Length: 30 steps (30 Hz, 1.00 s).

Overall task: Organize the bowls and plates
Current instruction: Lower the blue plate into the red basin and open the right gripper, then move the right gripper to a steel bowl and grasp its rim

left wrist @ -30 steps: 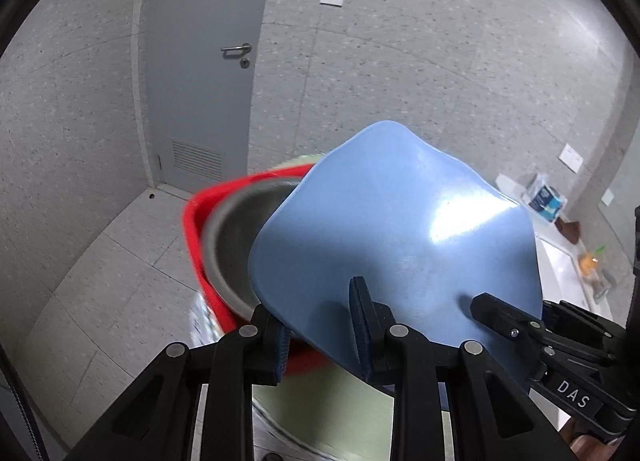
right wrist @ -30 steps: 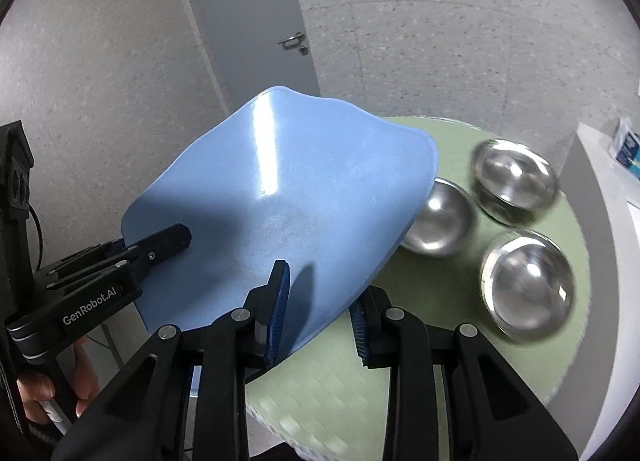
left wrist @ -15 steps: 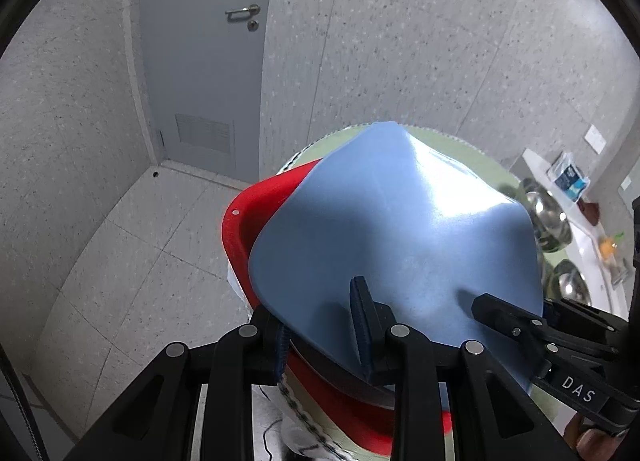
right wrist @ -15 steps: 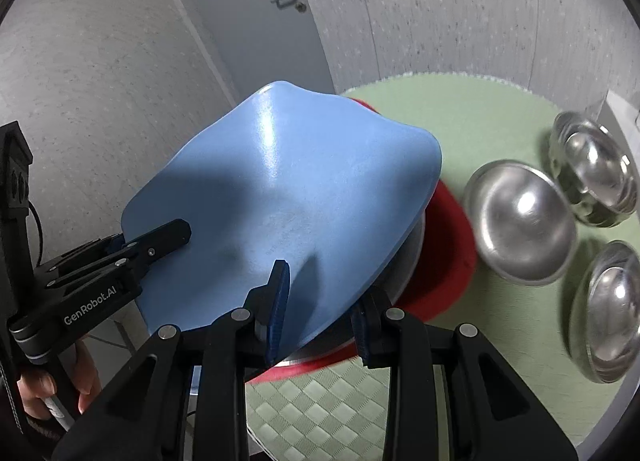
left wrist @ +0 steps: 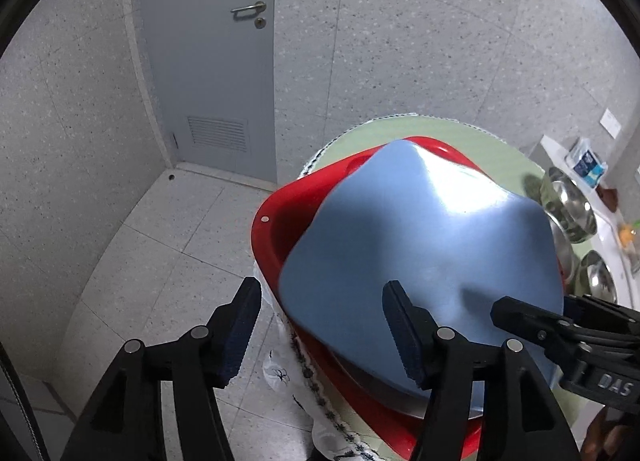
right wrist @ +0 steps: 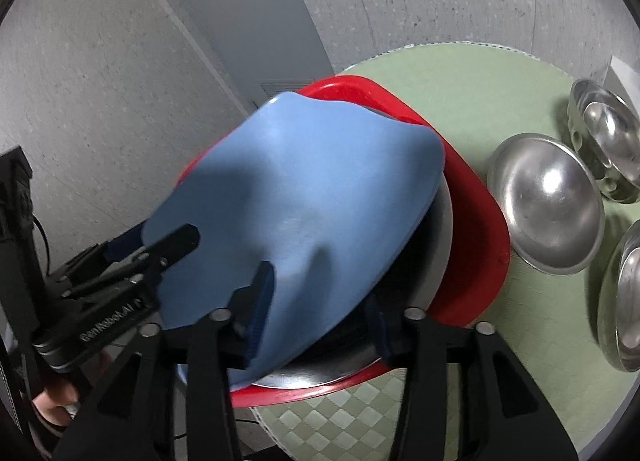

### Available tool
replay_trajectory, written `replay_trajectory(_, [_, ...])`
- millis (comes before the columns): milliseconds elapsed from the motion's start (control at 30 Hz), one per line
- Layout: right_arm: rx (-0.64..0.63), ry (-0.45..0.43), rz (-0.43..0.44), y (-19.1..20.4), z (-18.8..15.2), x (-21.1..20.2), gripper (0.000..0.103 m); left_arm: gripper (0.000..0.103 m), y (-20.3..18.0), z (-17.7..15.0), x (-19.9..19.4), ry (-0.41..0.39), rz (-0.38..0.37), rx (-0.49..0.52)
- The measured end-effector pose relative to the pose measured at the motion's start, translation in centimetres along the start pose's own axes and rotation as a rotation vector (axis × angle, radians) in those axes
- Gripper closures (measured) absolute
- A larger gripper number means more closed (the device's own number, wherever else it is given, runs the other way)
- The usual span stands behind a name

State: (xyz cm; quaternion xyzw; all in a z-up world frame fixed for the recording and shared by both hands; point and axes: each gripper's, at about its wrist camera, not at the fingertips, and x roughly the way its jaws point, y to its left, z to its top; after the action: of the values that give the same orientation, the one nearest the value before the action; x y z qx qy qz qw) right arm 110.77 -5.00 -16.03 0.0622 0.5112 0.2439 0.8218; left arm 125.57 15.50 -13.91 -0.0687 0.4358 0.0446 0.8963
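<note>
A blue square plate lies tilted on a steel plate inside a red tray at the round green table's near edge. My left gripper is open, its fingers astride the blue plate's near left edge. My right gripper is open too, its fingers spread around the plate's near right edge, with the steel plate showing under it on the red tray. Each gripper shows in the other's view.
Three steel bowls stand on the green tablecloth to the right of the tray. A grey door and tiled floor lie beyond the table's left side. A white counter with small items is at the far right.
Both grippers carried the blue plate down onto the steel plate in the red tray. Both have opened and let the plate go.
</note>
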Motion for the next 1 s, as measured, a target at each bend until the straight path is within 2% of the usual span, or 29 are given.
replay_trajectory(100, [0.012,-0.002,0.014,0.3,-0.1,-0.6,0.028,0.036,-0.4,-0.1,-0.1,-0.016,0.007,-0.008])
replay_trajectory(267, [0.050,-0.012,0.029,0.2,-0.4,-1.9,0.027,0.032,-0.8,-0.4,-1.7,-0.064,0.039,-0.013])
replay_trajectory(333, [0.063,-0.019,0.023,0.0,-0.4,-2.7,0.023,0.029,-1.4,-0.6,-2.8,-0.094,0.046,-0.013])
replay_trajectory(567, [0.097,-0.107,-0.036,-3.1,-1.7,-7.1,0.023,0.023,-7.0,-1.1,-5.0,-0.168,-0.014,0.066])
replay_trajectory(767, [0.159,-0.185,-0.126,-8.4,-3.0,-11.2,0.023,0.020,-14.6,-2.2,-4.4,-0.151,-0.107,0.153])
replay_trajectory(1000, [0.217,-0.257,-0.262,-17.1,-3.6,-16.1,0.023,0.018,-21.8,-2.0,-1.1,-0.088,-0.179,0.218])
